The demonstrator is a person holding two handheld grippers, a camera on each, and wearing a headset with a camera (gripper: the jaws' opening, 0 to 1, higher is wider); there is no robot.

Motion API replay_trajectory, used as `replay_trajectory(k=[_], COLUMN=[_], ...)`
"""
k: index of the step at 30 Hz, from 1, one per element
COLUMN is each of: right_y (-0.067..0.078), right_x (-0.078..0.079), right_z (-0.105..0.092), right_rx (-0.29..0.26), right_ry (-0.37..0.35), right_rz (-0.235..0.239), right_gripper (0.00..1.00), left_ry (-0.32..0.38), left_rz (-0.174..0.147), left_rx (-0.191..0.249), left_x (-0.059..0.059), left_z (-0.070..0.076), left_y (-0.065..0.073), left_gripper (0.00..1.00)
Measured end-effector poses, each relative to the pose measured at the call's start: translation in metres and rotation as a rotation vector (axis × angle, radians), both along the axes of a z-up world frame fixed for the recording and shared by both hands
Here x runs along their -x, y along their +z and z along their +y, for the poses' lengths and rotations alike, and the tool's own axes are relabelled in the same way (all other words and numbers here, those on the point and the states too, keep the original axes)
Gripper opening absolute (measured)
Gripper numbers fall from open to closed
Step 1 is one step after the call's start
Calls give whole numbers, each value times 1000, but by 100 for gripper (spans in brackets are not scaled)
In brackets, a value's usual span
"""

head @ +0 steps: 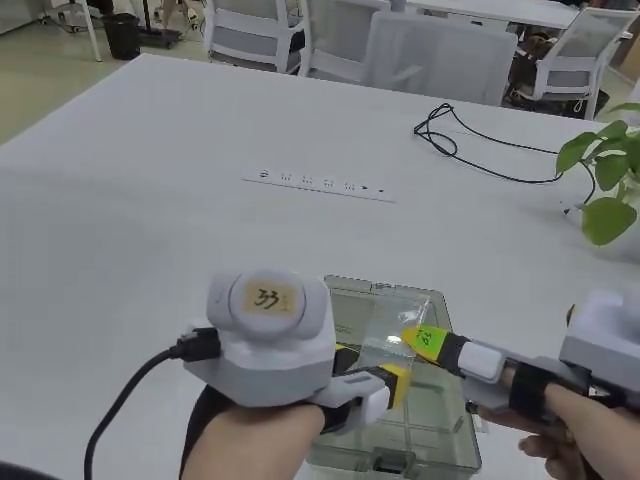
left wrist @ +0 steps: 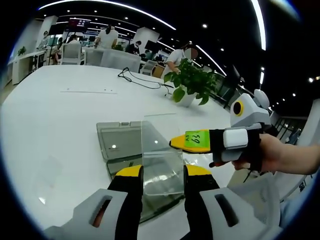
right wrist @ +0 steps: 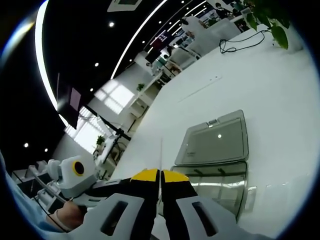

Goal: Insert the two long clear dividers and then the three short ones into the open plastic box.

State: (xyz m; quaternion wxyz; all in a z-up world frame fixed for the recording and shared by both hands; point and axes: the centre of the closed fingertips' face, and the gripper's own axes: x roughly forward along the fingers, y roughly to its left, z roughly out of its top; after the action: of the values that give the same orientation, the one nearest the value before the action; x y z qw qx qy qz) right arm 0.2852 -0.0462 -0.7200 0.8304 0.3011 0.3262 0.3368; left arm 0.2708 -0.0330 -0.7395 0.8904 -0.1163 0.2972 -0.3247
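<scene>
Divider (left wrist: 160, 167), clear, pinched on edge between my right claw's (right wrist: 160, 176) closed jaws, above the open box (right wrist: 215, 184) just ahead. My left claw (left wrist: 164, 172) gapes wide, one jaw either side of it.

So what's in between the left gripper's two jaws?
A clear divider, seen in the left gripper view, over the open plastic box. The right gripper pinches its edge.

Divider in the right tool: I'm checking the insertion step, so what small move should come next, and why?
Probably lower the clear divider a little into the open box: the right tool pinches it over the box, and it does not look seated in a slot yet.
</scene>
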Motion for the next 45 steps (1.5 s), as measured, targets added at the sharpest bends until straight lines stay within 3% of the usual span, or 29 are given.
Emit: replay_trajectory(k=[6,16,23,30,35,37,39,41,43,45], right_y=[0,0,-6,-10,-7,-11,-13,-16,-17,-20], right_x=[2,1,-3,-5,-7,-6,-9,-10,-10,-9], right_z=[-1,-6,-17,-26,-25,-28,-29,-31,-30,-32], right_rx=[12,18,68,185,247,298,329,367,380,403], right_ry=[11,3,2,38,73,86,93,110,124,137], right_rz=[4,44,70,114,145,175,191,208,222,248], right_gripper=[2,2,2,2,2,2,2,2,2,2], left_ry=[-5,-41,-52,-130,-184,-215,-246,-266,-269,-261], left_rz=[-4,-37,-73,-151,-204,-225,-263,-280,-271,-284], left_rx=[3,-17,-61,-145,-220,-260,-303,-335,-331,-348], left_x=[1,3,5,12,15,16,16,17,18,17], left_z=[-2,-5,8,18,22,22,23,24,24,27], left_y=[-1,0,-4,-8,-12,-14,-14,-16,-18,-20], left_gripper=[30,32,49,69,91,100,100,100,100,100])
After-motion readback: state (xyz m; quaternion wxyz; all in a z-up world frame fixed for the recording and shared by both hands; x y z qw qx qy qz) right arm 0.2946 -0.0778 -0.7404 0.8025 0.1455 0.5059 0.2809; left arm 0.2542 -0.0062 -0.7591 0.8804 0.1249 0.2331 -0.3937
